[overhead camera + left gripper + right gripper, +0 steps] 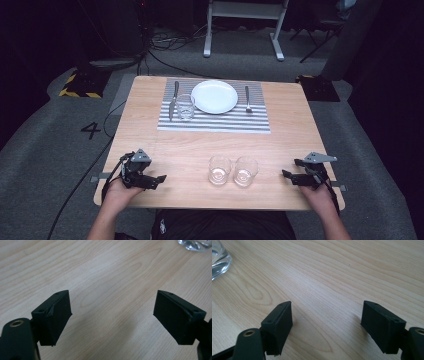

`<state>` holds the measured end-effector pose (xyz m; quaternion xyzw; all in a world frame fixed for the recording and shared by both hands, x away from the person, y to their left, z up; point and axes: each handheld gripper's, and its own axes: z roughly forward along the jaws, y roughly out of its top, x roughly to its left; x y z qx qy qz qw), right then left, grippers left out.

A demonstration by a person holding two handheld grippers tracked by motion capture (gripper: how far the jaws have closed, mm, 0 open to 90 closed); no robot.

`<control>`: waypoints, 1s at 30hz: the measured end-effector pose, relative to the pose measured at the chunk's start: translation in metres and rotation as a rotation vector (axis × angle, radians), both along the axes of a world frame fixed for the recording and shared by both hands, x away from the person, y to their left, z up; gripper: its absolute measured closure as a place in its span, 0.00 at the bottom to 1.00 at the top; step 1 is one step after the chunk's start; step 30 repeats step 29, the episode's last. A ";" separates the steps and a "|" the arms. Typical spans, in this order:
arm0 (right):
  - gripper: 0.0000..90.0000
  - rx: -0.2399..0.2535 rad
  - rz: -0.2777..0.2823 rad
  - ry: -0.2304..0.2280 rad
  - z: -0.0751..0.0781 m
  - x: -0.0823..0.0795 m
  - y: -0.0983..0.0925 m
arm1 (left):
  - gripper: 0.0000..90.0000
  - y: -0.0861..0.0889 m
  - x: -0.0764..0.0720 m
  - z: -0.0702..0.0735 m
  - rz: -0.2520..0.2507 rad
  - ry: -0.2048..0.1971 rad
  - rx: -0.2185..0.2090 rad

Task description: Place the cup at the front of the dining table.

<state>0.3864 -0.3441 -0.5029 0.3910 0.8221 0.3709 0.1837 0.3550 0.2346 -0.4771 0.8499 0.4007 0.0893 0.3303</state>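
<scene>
Two clear glasses stand side by side near the table's front edge, one on the left (pixel 219 169) and one on the right (pixel 245 171). My left gripper (pixel 156 179) rests on the wood at the front left, open, nothing between its jaws (pixel 112 312). My right gripper (pixel 291 169) sits at the front right, also open and empty (pixel 327 320). A glass base (pixel 193 244) shows at the top right of the left gripper view, and another glass base (pixel 218 261) at the top left of the right gripper view.
At the back, a striped placemat (pixel 215 120) carries a white plate (pixel 214 96), a knife (pixel 173 100) and a third glass (pixel 185 107) to its left, and a fork (pixel 247 98) to its right. Bare wood (pixel 190 150) lies between mat and glasses.
</scene>
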 end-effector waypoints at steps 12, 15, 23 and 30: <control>0.28 0.000 0.000 -0.002 0.000 0.000 0.000 | 0.12 0.000 0.003 -0.021 -0.010 -0.038 0.037; 0.28 0.000 0.000 -0.002 0.000 0.000 0.000 | 0.04 -0.001 0.003 -0.026 -0.024 -0.074 0.039; 0.29 -0.003 0.006 -0.005 0.000 -0.001 0.000 | 0.04 -0.001 0.003 -0.026 -0.025 -0.074 0.039; 0.29 -0.005 0.006 -0.006 0.000 -0.001 0.000 | 0.04 -0.001 0.003 -0.026 -0.027 -0.074 0.039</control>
